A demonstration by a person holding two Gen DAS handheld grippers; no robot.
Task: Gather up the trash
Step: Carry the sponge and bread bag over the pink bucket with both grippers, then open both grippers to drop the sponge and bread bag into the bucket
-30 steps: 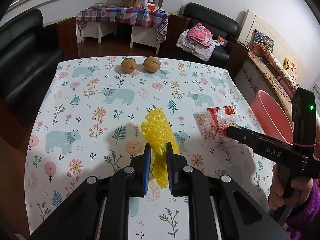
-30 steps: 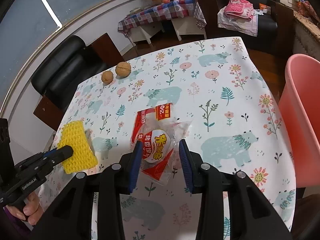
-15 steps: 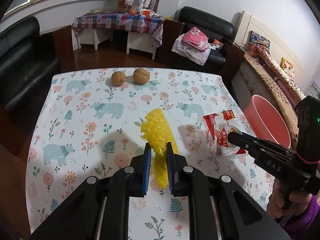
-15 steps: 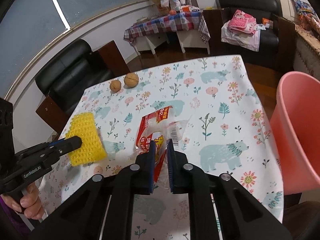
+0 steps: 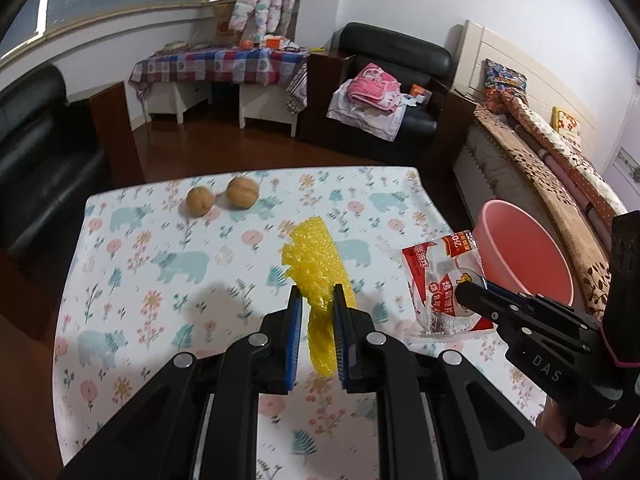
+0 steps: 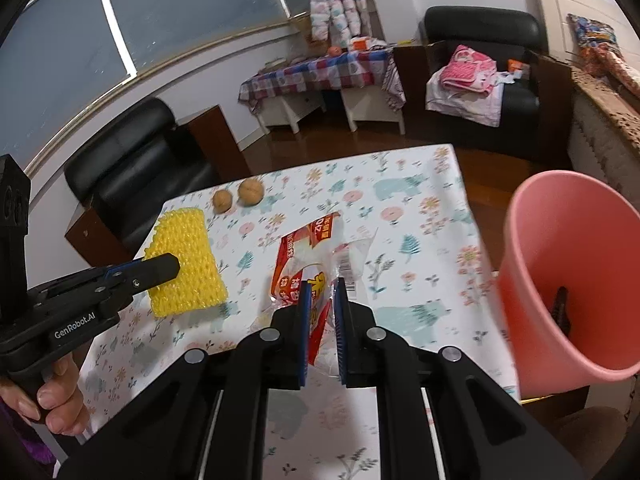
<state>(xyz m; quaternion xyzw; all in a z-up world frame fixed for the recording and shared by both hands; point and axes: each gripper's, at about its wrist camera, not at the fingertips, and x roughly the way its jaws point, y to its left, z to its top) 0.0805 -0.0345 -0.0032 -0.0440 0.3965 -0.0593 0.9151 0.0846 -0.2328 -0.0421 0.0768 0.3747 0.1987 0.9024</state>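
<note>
Yellow foam net [image 5: 316,268] (pinched) between left fingers [image 5: 295,312]

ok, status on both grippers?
Left gripper shut on yellow foam net. Right gripper shut on snack wrapper. Pink bin unobstructed.

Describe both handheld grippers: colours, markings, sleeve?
Both are matte black with blue finger pads and silver pivot screws. The left gripper reads "GenRobot.AI" in white. The right gripper reads "DAS" and wears a pink band. A purple sleeve shows at the wrist.
</note>
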